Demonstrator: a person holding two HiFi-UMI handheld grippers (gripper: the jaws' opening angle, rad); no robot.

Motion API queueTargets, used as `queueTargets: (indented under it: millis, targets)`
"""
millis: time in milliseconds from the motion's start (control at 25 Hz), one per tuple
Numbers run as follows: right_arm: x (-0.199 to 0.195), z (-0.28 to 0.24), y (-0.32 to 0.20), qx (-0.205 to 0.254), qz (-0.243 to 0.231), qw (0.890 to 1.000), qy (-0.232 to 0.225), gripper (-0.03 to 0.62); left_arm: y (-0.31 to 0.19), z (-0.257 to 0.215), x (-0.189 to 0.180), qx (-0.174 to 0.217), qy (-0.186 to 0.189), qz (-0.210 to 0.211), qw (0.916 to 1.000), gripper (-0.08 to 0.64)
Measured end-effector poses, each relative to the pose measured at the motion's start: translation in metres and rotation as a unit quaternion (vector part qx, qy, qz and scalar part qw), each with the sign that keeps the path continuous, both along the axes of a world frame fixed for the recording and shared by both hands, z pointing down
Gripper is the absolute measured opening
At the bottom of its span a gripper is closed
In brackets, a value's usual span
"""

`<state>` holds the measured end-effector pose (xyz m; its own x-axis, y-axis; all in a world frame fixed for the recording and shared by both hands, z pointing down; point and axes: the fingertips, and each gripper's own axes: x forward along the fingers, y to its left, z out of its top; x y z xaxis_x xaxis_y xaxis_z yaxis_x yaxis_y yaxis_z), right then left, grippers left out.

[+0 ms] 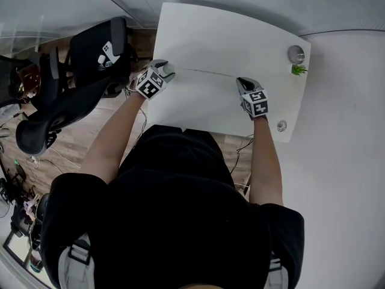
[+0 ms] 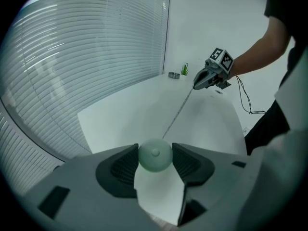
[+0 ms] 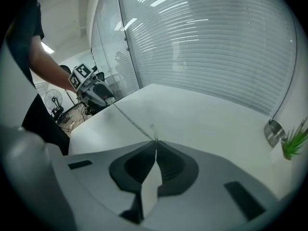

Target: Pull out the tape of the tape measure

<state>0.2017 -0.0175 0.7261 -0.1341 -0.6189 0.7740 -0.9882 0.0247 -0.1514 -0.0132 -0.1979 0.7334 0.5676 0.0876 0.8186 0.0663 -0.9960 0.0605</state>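
1. As I look down from my head, my left tongs (image 1: 166, 71) and my right tongs (image 1: 245, 84) are both over the white table (image 1: 228, 35), well apart from each other.
2. My left tongs are gripping the tape measure (image 2: 155, 154), a small round case of pale green colour. The two dark pads press on its sides, so the jaws stand partly apart with the case between them.
3. My right tongs are closed. Their jaws are together on the end of the tape (image 1: 207, 72), and a small piece of it sticks out just past the tips.
4. The tape is pulled out and runs as one thin, straight line from the case in the left tongs to the tips of the right tongs, across the middle of the table. Whether it touches the table surface, I cannot tell.
5. Near the far right corner of the table stand a small green plant (image 1: 299, 70) and, just beside it, a round metal cup (image 1: 295, 53).
6. A black office chair (image 1: 90, 53) is on the floor at my left, beside the table.
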Motion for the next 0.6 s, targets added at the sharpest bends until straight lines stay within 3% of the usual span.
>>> queueTargets:
  millis: [600]
  targets:
    - [0.014, 0.027, -0.003, -0.014, 0.019, 1.0, -0.019, 0.012, -0.003, 0.029, 0.018, 0.01, -0.027, 0.022, 0.9993, 0.232]
